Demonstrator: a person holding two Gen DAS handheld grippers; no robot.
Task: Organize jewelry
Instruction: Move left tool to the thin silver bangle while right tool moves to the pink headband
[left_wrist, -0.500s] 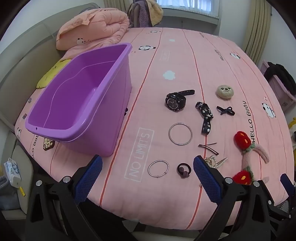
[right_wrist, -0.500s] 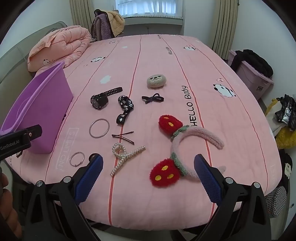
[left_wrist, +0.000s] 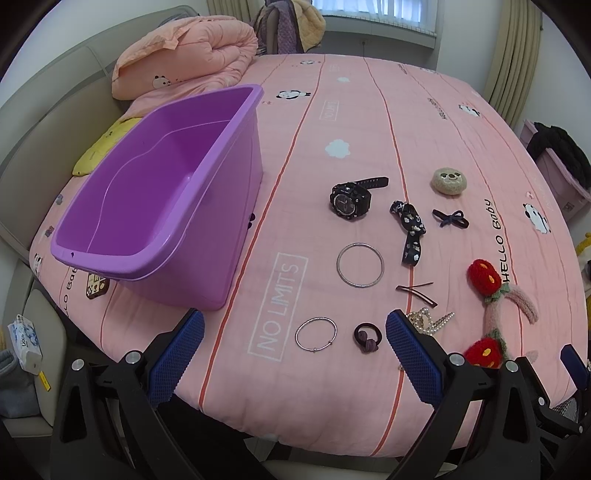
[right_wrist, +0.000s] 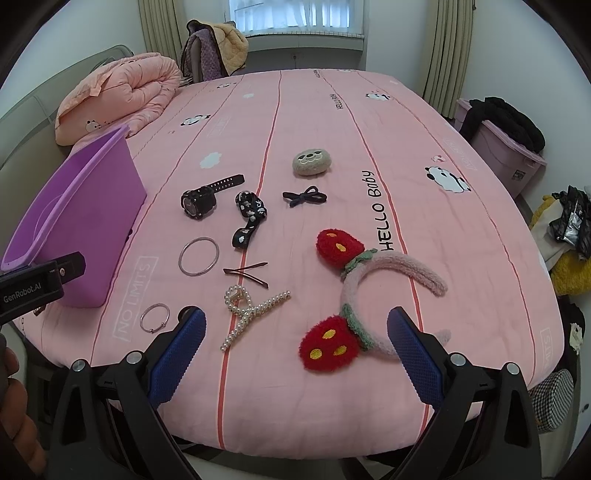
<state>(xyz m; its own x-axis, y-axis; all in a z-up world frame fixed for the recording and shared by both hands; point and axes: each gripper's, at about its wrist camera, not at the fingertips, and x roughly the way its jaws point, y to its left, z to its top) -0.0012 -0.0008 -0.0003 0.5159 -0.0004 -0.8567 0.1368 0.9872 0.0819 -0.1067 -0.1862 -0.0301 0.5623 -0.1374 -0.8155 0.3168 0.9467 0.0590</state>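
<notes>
Pink bedspread (left_wrist: 332, 110): a bed cover printed with pandas and "NO LIMITS" carries every piece, seen from the foot edge in both wrist views.
Left claw (left_wrist: 293, 356): blue pads spread wide, holding nothing, hovering over the near edge of the bed.
Right claw (right_wrist: 295, 354): blue pads spread wide, holding nothing, over the near edge just in front of the headband.
Purple bin (left_wrist: 110, 254): stands open and upright at 10 o'clock from the left claw; nothing shows inside it.
Small bangle (left_wrist: 316, 333): lies flat at 12 o'clock, just beyond the left claw, beside the "NO LIMITS" print.
Hair tie (left_wrist: 366, 336): dark, knotted, just right of the small bangle.
Large bangle (left_wrist: 360, 264): flat, farther up the bed, between the black watch (left_wrist: 349, 201) and the small bangle.
Patterned ribbon (left_wrist: 410, 229): black and white, at 3 o'clock from the watch.
Pearl clip (right_wrist: 251, 312): at 11 o'clock from the right claw, near the two thin hairpins (right_wrist: 245, 274).
Red-eared headband (right_wrist: 354, 295): fluffy, at 1 o'clock, its nearer red ear between the right claw's pads in that view.
Dark bow (right_wrist: 304, 197): farther up, below the grey face-shaped pad (right_wrist: 312, 162).
</notes>
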